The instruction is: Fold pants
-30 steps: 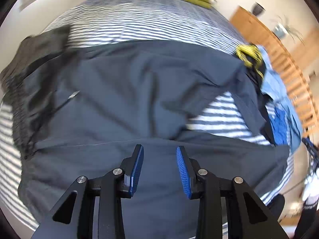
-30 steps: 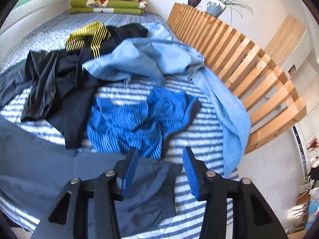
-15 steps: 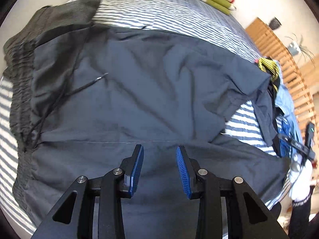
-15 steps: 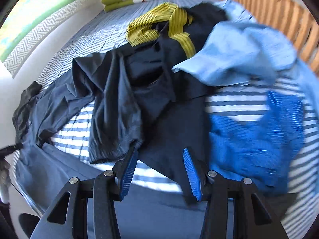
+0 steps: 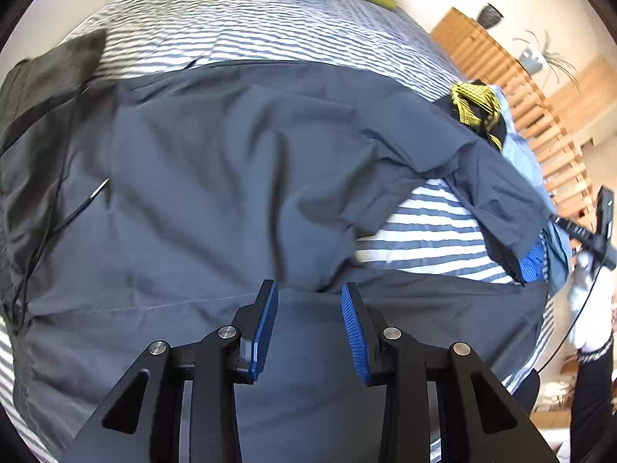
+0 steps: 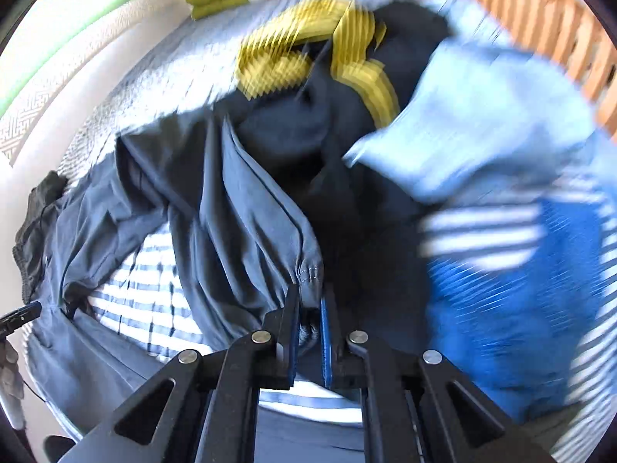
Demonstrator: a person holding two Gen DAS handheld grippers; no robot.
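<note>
Item: grey pants [image 5: 216,200], spread across the striped bed [image 5: 246,27], waistband at the bed's left edge in the left wrist view, one leg running along the near edge, the other angled toward the far right, where its end lies among other clothes.

Change noted: half a second ago the right tongs [image 6: 309,301] stood spread above the dark clothes with nothing between them. Now they are closing, and the hem [image 6: 308,270] of the far pant leg is bunched between the blue pads. The picture is blurred at the edges, but the cuff stitching shows just above the fingertips. Judgement: the first grasp is made, so the leg can be lifted and carried over its partner; no fold is laid yet.

Neighbouring stock: a black and yellow garment [image 6: 316,50], a light blue shirt [image 6: 474,115] and a blue striped piece [image 6: 513,301] lie just beside the pinched hem; the leg may drag one along.

Left tongs [image 5: 308,308]: spread partway, nothing between the pads, held over the crotch seam of the pants, pointing steeply down.

Right hand pose: steeply down-tilted, fingers at the cloth near the bed's near right corner.
</note>
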